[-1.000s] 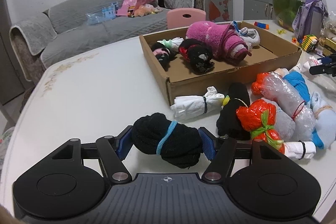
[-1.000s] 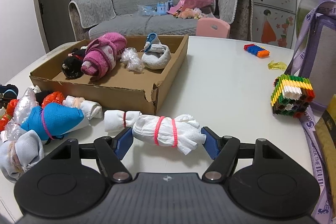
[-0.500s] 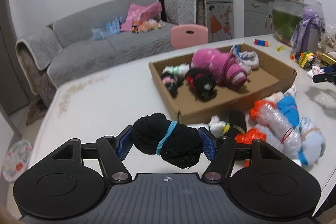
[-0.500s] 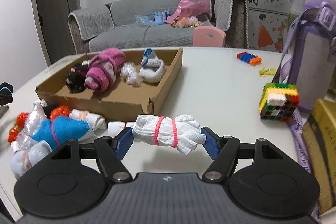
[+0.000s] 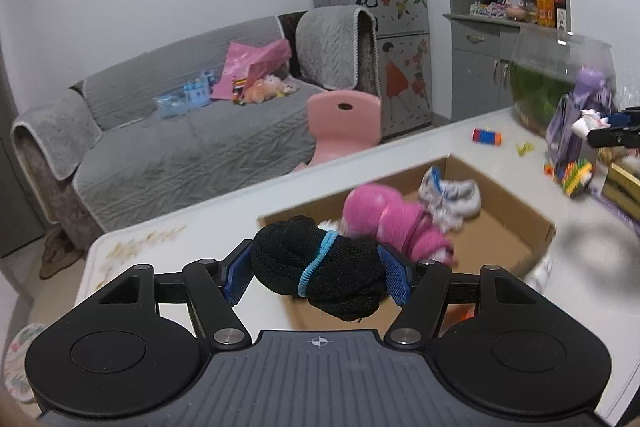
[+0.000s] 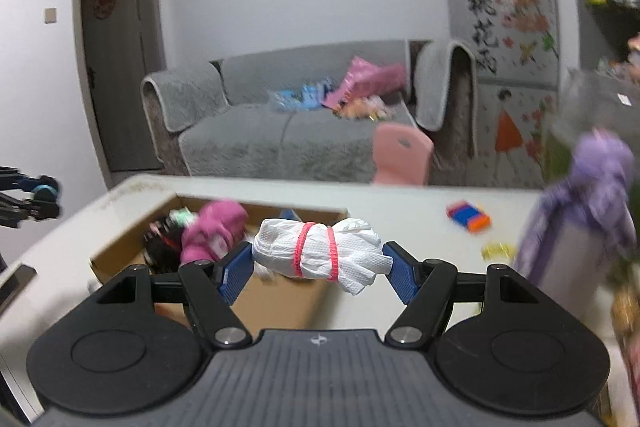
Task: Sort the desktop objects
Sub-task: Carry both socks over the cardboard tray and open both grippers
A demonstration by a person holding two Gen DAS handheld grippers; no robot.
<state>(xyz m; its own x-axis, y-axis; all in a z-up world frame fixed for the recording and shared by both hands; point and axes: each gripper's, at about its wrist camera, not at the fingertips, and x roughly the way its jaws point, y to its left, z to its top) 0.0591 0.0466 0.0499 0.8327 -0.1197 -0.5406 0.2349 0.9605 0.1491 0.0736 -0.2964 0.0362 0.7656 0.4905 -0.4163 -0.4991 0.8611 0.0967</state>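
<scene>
My left gripper is shut on a black sock bundle tied with a blue band, held in the air over the near left corner of the cardboard box. Inside the box lie a pink bundle and a white-grey bundle. My right gripper is shut on a white bundle with two pink bands, raised above the box near its right end. The left gripper shows at the far left edge of the right wrist view, and the right gripper at the far right edge of the left wrist view.
On the white table stand a purple bottle bag, a glass fishbowl, a colourful block cube and a small striped block. A pink chair and grey sofa lie beyond the table.
Both grippers have risen from the table with their bundles still held. The pile of bundles in front of the box has dropped out of sight below them.
</scene>
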